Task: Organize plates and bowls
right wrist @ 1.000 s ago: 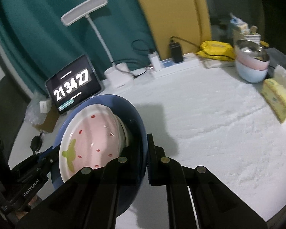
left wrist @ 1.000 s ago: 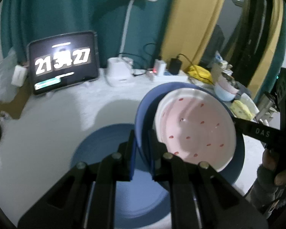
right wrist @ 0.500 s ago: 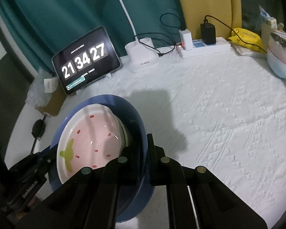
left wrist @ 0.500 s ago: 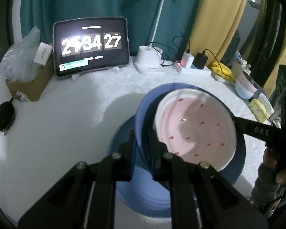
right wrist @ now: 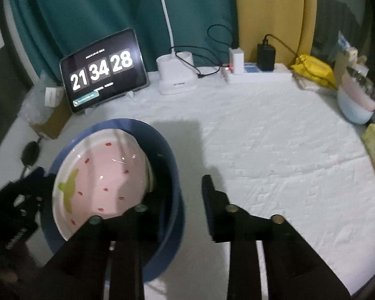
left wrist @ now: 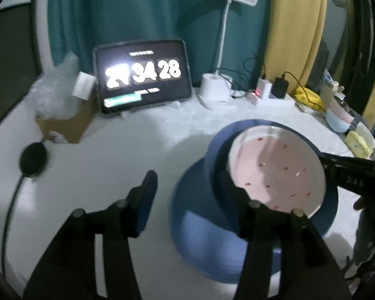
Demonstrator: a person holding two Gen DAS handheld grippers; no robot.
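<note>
While both jaw pairs have just been opening, left hand-held gripper (left wrist: 185, 185) stands wide, blue bowl's rim between fingers, no pad pressing. Right hand-held gripper (right wrist: 185, 195) parted narrower, astride opposite rim. Blue bowl (right wrist: 170, 155) sits on blue plate (left wrist: 202, 240) on white bench (right wrist: 275, 155); pink strawberry bowl (right wrist: 100, 175) tilted inside. Farther: clock tablet (right wrist: 102, 71), lamp base (right wrist: 176, 76), stacked bowls (right wrist: 355, 102) at right edge.

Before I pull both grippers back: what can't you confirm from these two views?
- Blue bowl seating on blue plate: left wrist view, bowl hides the contact.
- White dish under strawberry bowl: right wrist view, only an edge shows.
- Left gripper, right gripper: blurred.
</note>
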